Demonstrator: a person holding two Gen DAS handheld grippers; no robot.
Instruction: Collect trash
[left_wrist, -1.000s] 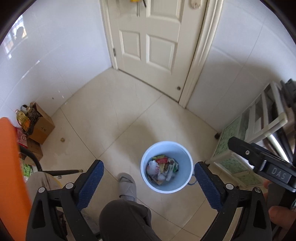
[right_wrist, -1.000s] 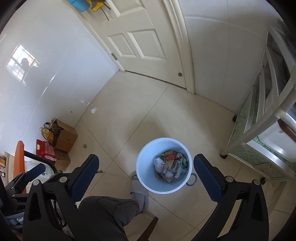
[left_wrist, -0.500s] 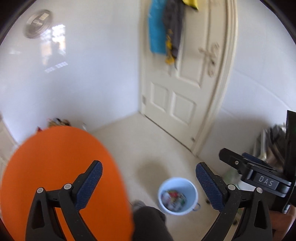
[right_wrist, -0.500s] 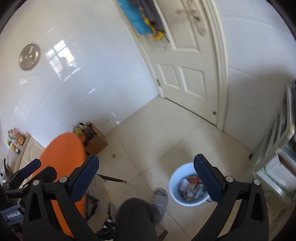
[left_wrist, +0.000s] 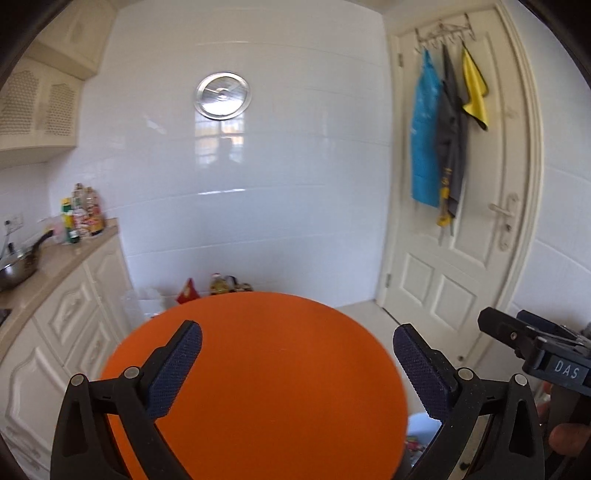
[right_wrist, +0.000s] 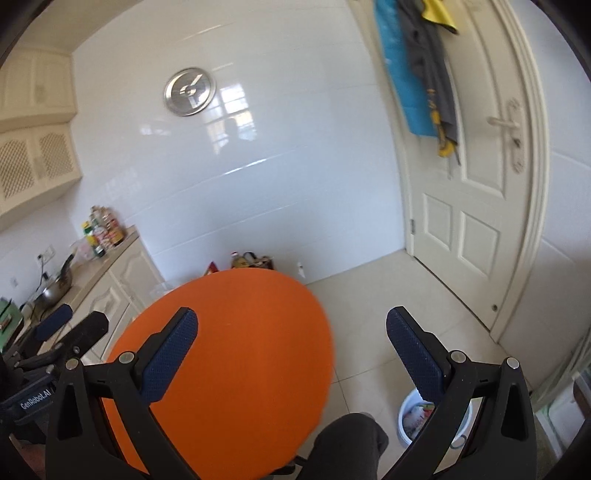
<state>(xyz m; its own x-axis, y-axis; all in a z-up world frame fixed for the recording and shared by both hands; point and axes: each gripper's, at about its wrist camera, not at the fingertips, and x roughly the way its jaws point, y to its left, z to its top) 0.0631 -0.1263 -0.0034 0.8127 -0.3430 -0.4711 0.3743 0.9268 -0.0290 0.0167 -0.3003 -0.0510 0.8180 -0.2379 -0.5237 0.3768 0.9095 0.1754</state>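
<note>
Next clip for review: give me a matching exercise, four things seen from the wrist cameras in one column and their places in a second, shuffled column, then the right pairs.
Things
1. round silver wall clock
2. blue and yellow cloths
3. white plastic trash bucket
4. steel frying pan

Places
A. on the floor tiles, right of the round orange table
B. on the beige kitchen counter
C. hung on hooks over the white panelled door
D. high on the white tiled wall

Pairs: 1-D, 2-C, 3-A, 4-B
</note>
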